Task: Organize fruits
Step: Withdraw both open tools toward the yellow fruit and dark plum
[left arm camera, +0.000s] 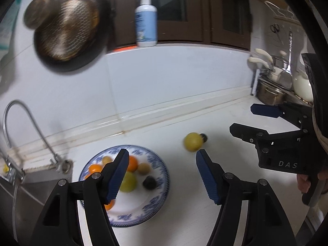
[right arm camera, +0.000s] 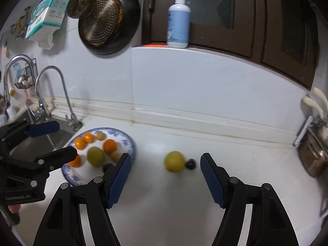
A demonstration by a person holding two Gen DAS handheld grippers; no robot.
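Observation:
A blue-and-white plate (left arm camera: 123, 219) (right arm camera: 131, 143) on the white counter holds several fruits: oranges (right arm camera: 109, 146), a green fruit (right arm camera: 95, 155), small tan ones and a dark one (left arm camera: 149, 182). A yellow fruit (left arm camera: 193, 141) (right arm camera: 174, 161) lies loose on the counter to the plate's right, with a small dark fruit (left arm camera: 204, 137) (right arm camera: 190, 164) touching it. My left gripper (left arm camera: 162, 153) (right arm camera: 65, 138) hovers open over the plate's near side, holding nothing. My right gripper (right arm camera: 166, 156) (left arm camera: 243, 119) is open and empty, just short of the yellow fruit.
A steel sink (right arm camera: 41, 143) with a curved faucet (right arm camera: 61, 90) lies left of the plate. A soap bottle (right arm camera: 178, 20) stands on the ledge behind, and a dark pan (right arm camera: 106, 20) hangs on the wall. Pots and a knife rack (left arm camera: 274, 82) crowd the counter's right end.

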